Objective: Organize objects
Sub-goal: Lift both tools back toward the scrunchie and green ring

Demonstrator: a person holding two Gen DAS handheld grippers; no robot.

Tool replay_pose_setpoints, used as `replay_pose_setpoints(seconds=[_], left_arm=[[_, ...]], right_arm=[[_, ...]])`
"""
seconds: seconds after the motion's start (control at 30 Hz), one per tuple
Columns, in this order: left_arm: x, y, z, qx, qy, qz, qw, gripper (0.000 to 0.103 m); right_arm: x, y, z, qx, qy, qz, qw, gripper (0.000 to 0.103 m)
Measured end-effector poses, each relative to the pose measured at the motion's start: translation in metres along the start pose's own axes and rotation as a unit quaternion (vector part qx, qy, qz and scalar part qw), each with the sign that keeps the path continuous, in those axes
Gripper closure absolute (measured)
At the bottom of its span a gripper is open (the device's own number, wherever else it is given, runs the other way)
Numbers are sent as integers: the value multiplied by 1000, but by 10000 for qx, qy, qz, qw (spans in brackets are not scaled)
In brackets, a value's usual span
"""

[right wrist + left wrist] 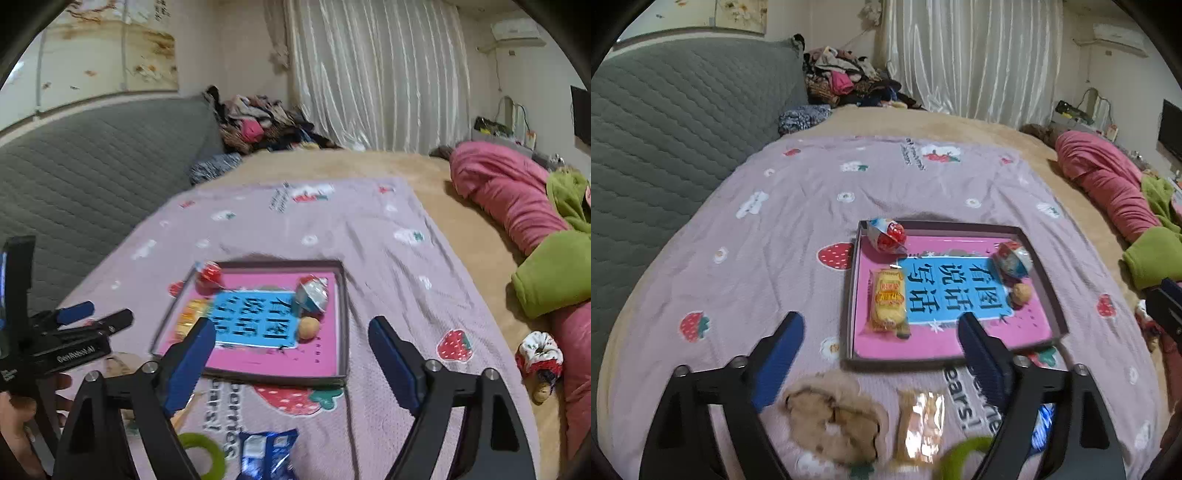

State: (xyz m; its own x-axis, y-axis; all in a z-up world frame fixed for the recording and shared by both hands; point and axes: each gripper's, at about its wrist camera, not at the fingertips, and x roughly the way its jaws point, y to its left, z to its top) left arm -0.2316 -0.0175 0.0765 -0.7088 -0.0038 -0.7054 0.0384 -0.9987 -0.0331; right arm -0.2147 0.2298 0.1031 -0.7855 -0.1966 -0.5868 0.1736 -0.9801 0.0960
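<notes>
The foil-wrapped snack [921, 424] lies lengthwise between our wide-open, empty left gripper [881, 334], nearer it than our open right gripper [291, 338].

open jaws hang above plush slippers [833, 424] beside tray [849, 295].

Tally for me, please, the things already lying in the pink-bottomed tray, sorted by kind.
Tray contents:
Red-and-white wrapped snacks: 2
Yellow packaged cake: 1
Walnut: 1
Total: 4
</notes>
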Motion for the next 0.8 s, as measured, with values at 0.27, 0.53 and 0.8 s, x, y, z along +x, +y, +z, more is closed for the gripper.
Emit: replay_pose_setpoints(seconds=[0.27, 0.53, 0.8], left_arm=[[-66, 11, -31, 83, -245, 25, 9997, 12], [-102, 36, -64, -94, -327, 122, 9993, 12], [-113, 39, -84, -126, -396, 98, 9991, 12]], right_arm=[[-72, 25, -16, -143, -451, 235, 9986, 16], [-107, 37, -35, -295, -645, 245, 9972, 15], [-111, 51, -52, -441, -560, 264, 9971, 13]])
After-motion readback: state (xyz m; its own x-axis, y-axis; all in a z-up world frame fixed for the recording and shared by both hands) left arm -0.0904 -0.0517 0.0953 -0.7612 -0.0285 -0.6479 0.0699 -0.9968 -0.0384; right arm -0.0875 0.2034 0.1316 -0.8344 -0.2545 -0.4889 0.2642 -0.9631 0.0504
